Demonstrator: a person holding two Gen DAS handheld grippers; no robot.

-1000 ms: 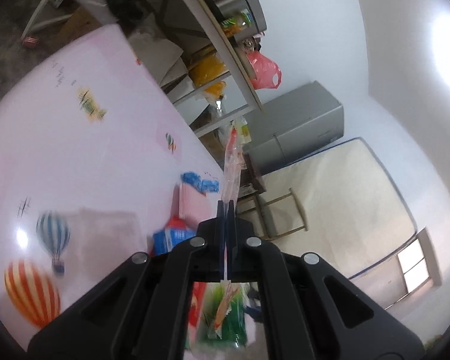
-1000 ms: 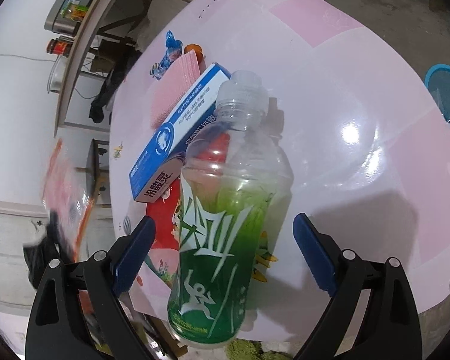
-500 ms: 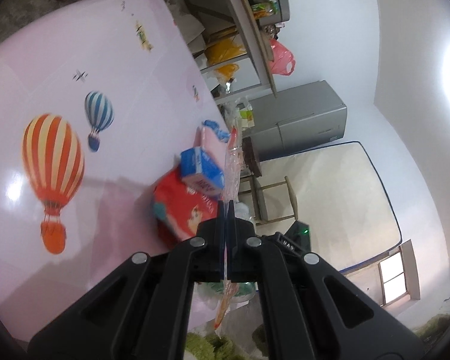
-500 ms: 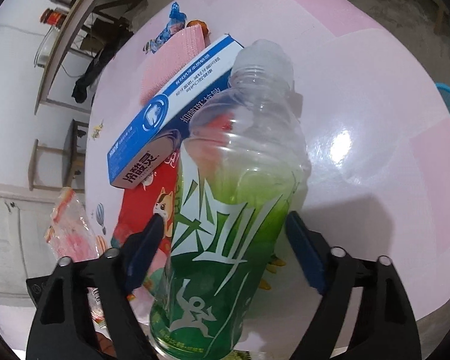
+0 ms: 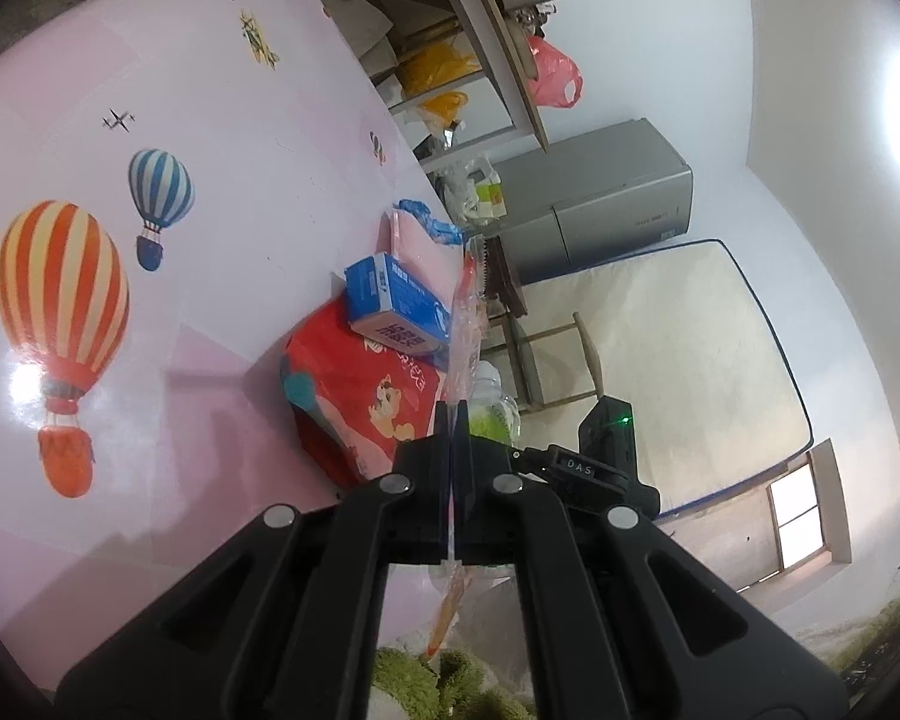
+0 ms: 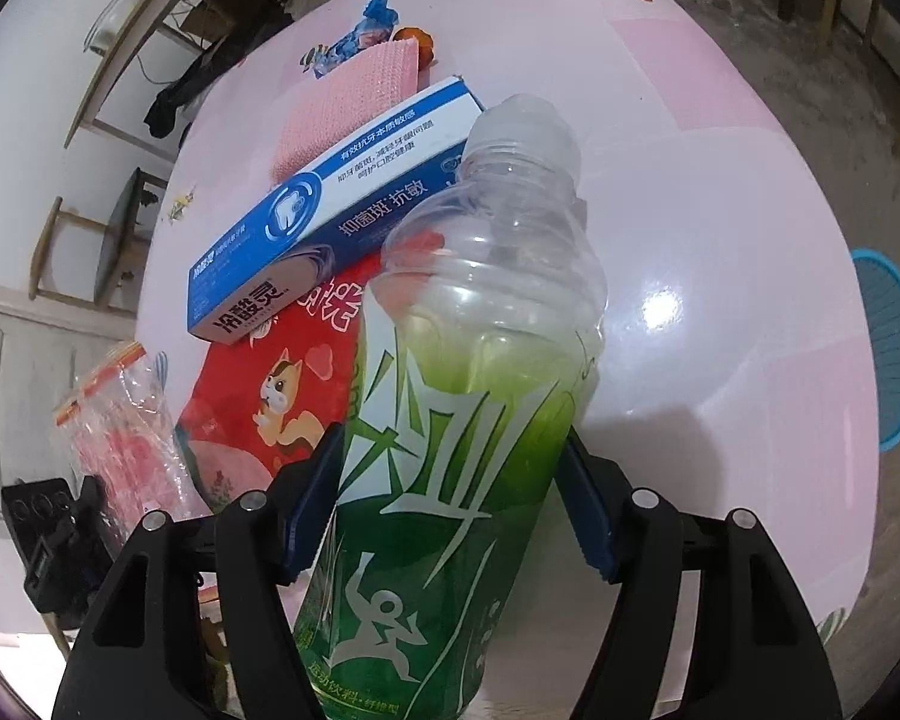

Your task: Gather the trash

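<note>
The left gripper [image 5: 453, 414] pinches a clear wrapper [image 5: 463, 324], the right gripper's [image 6: 453, 516] jaws are closing around the green bottle [image 6: 450, 420] at six o'clock, while box [image 6: 330, 210], red packet [image 6: 270, 396] and pink pad [image 6: 342, 102] remain on the table [image 6: 720, 240].

Left gripper [image 5: 452, 414]: matte black plastic body, two angular arms narrowing to thin flat fingers [image 5: 461, 420]
Left gripper screws: four round silver heads in a row across the linkage
Right gripper [image 6: 453, 504]: matte black frame with triangular cut-outs in each arm
Right gripper pads [image 6: 315, 510]: blue, long, ridged along the inner edge
Right gripper screws: two silver heads on each arm
Right gripper markings, seen from left wrist: white letters "DAS", small green light
</note>
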